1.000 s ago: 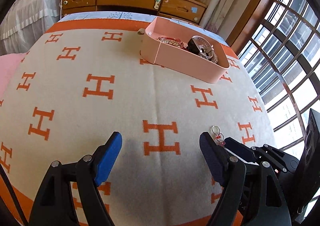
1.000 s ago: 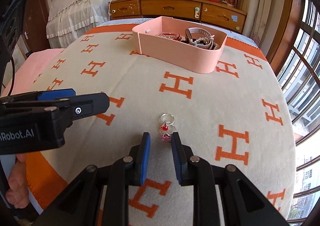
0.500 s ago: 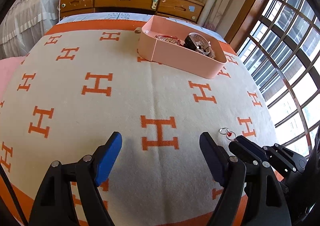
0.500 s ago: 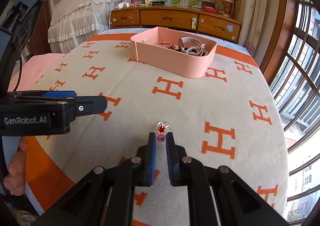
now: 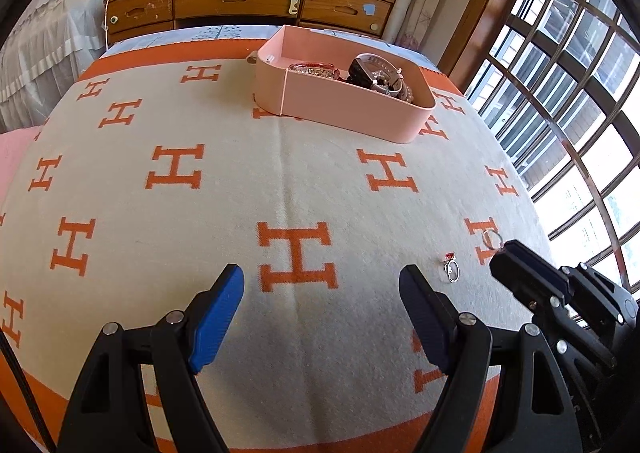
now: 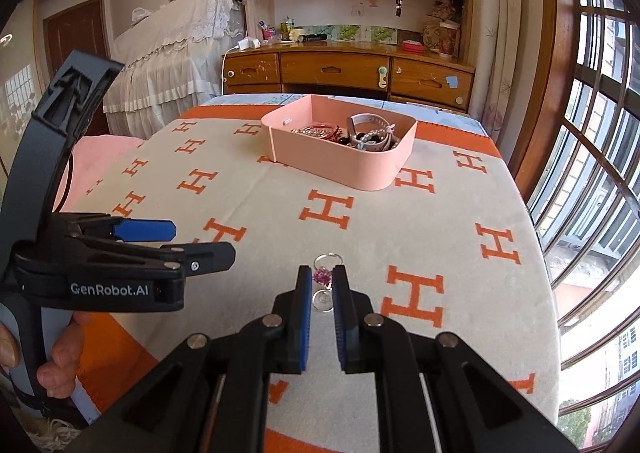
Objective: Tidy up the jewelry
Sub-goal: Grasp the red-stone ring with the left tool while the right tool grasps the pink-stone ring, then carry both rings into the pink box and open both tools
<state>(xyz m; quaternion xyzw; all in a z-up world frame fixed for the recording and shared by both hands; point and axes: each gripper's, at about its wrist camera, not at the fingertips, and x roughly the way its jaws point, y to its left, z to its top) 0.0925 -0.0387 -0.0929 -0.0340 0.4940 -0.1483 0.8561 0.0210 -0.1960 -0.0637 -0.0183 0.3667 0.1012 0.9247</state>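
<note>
a cream blanket (image 5: 240, 181) with orange h marks covers the bed. a pink tray (image 6: 340, 165) of jewelry sits at its far side. the left gripper (image 5: 322, 285) hovers with fingers wide apart, holding nothing. the right gripper (image 6: 322, 285) clamps a pink-stone ring (image 6: 323, 276). a red-stone ring (image 5: 451, 267) lies on the blanket nearby.

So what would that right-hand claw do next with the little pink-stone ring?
Probably carry it to the pink box. The right gripper pinches a ring by its pink stone, while a red-stone ring lies on the blanket. The left gripper is open.
</note>
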